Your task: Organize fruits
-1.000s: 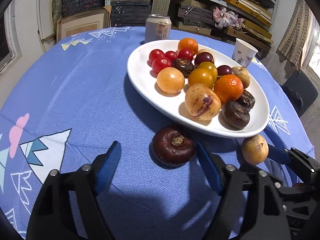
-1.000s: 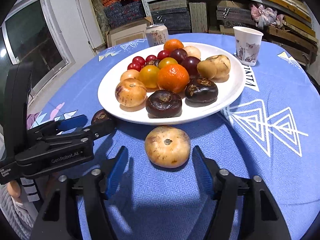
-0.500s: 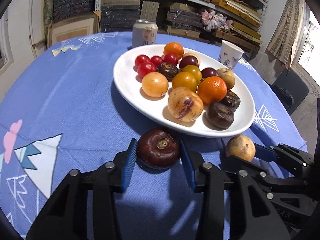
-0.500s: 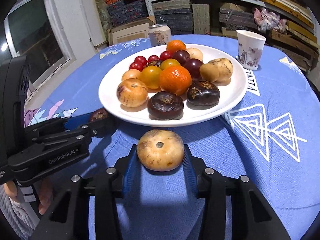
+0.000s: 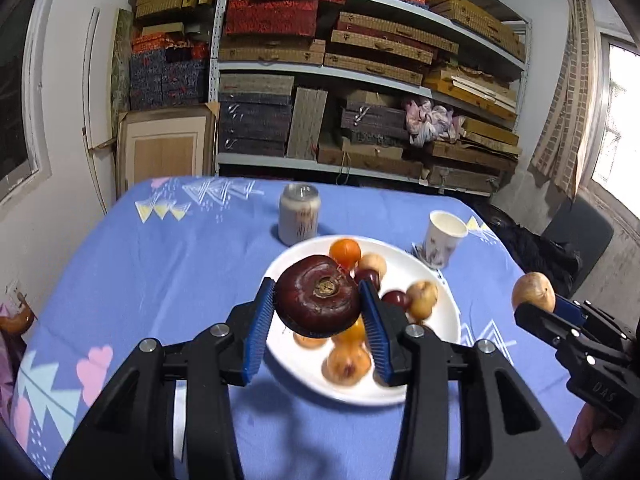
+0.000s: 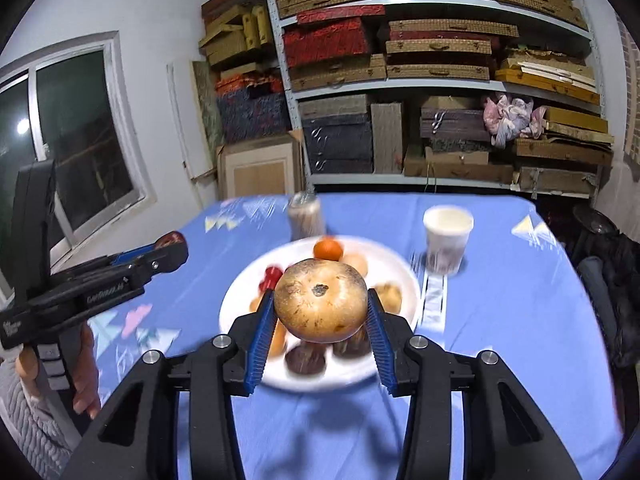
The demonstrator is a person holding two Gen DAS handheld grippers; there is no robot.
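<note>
My left gripper (image 5: 320, 312) is shut on a dark red-brown fruit (image 5: 318, 296) and holds it high above the white plate (image 5: 448, 328) of mixed fruits. My right gripper (image 6: 320, 316) is shut on a tan speckled fruit (image 6: 320, 300), also lifted above the plate (image 6: 236, 304). The right gripper and its tan fruit (image 5: 533, 293) show at the right of the left wrist view. The left gripper with the dark fruit (image 6: 170, 240) shows at the left of the right wrist view.
A drink can (image 5: 299, 220) and a paper cup (image 5: 444, 236) stand behind the plate on the blue patterned tablecloth (image 5: 160, 272). Shelves of stacked boxes (image 5: 360, 80) fill the back wall. A dark chair (image 5: 576, 236) stands at the right.
Both grippers closed on the fruits that lay on the cloth in front of the plate and lifted them well above the table. The view now looks down from higher up.
</note>
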